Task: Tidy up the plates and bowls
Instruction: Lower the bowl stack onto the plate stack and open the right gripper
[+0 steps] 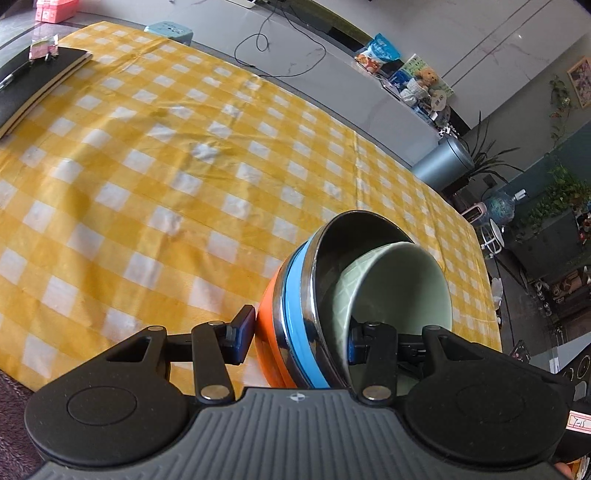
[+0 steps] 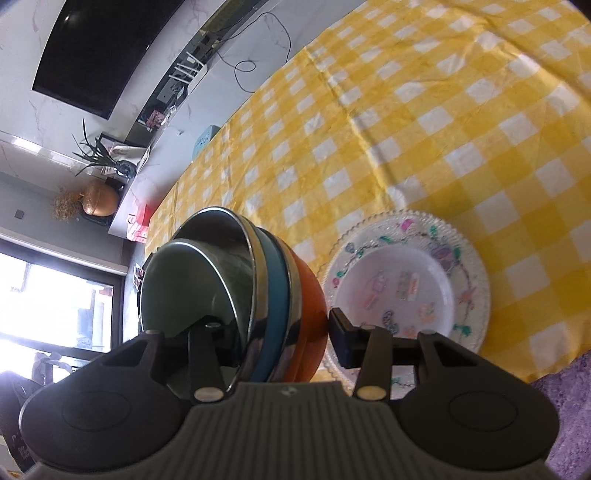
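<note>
A nested stack of bowls [image 1: 295,310] is held between both grippers above the yellow checked tablecloth: an orange bowl outermost, a blue-banded steel bowl inside it, and a pale green ceramic bowl [image 1: 399,288] innermost. My left gripper [image 1: 299,338] is shut on the stack's rim, one finger outside the orange bowl, one inside the green bowl. My right gripper [image 2: 280,332] grips the same stack [image 2: 269,295] from the other side the same way. A clear glass plate [image 2: 469,280] with a coloured pattern lies on the cloth just right of the stack.
A black notebook [image 1: 33,85] with a pen lies at the table's far left corner. The tablecloth [image 1: 166,166] covers the table; its edge drops off at the right. A purple fabric [image 2: 569,413] borders the near edge. A teal stool [image 1: 170,31] stands beyond the table.
</note>
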The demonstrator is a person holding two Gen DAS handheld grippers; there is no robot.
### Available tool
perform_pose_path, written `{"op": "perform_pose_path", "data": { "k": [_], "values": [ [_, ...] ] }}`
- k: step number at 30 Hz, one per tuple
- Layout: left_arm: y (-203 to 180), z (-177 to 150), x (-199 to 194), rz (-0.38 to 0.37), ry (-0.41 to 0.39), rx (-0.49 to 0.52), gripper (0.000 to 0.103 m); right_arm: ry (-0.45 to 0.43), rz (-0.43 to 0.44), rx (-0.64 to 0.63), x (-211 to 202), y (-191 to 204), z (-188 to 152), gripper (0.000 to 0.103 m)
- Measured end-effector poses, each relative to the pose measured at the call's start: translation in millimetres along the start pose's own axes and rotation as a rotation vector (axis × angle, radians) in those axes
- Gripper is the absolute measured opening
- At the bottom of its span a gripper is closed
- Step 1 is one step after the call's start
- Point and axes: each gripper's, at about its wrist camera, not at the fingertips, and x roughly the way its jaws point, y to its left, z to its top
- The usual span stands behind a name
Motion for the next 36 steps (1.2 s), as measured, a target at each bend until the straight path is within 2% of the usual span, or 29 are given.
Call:
{"op": "perform_pose_path", "data": {
  "k": [9, 18, 36],
  "values": [
    [-29.7, -10.8, 32.5, -0.027, 0.057, 0.035, 0.052, -0.051, -0.029, 0.049, -21.6, -37.2, 12.8, 0.045],
    [-34.1, -21.3, 46.8, -0.012, 0.108, 0.044, 0.052, -0.028, -0.054, 0.085, -19.2, -58.1, 14.0, 0.045],
    [-27.1, -24.3, 50.9, -0.024, 0.135, 0.007, 0.049, -0.020, -0.086, 0.090, -10.6, -60.7, 11.7, 0.049]
  ]
}}
